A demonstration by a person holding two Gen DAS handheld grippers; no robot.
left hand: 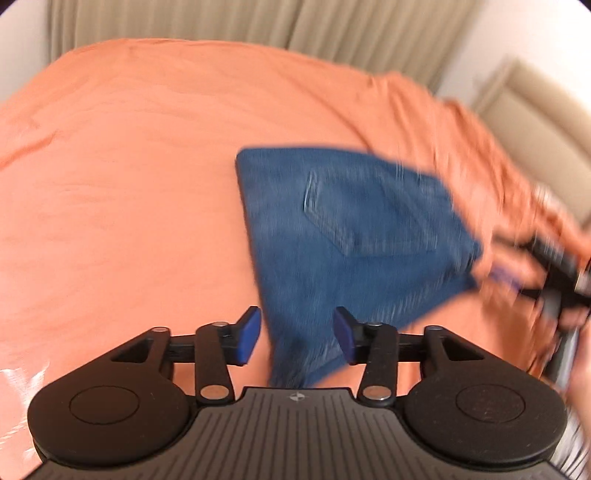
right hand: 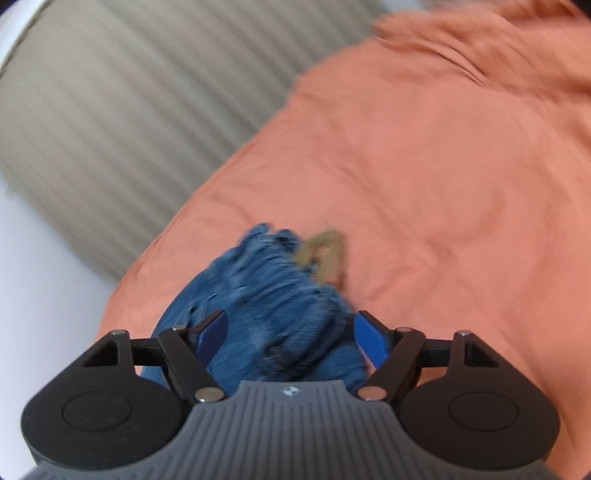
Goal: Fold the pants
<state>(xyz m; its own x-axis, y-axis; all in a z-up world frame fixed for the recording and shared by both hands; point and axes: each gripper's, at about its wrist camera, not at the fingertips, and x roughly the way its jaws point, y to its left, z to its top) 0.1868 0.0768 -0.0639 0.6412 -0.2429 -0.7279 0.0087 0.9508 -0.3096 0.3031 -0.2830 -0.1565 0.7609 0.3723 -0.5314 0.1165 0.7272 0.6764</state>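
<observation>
Sitting between the spread jaws of the left gripper (left hand: 297, 338): a corner of the blue denim pants (left hand: 351, 229), pads not touching it. Pants folded into a wedge, back pocket up, widening ahead and to the right. Right gripper (right hand: 291, 338) jaws wide apart, bunched denim between, no clear pad contact; tan tag (right hand: 325, 254) just ahead. Orange bedsheet (left hand: 129, 184) bare left and ahead; curtain (left hand: 184, 22) beyond far edge.
</observation>
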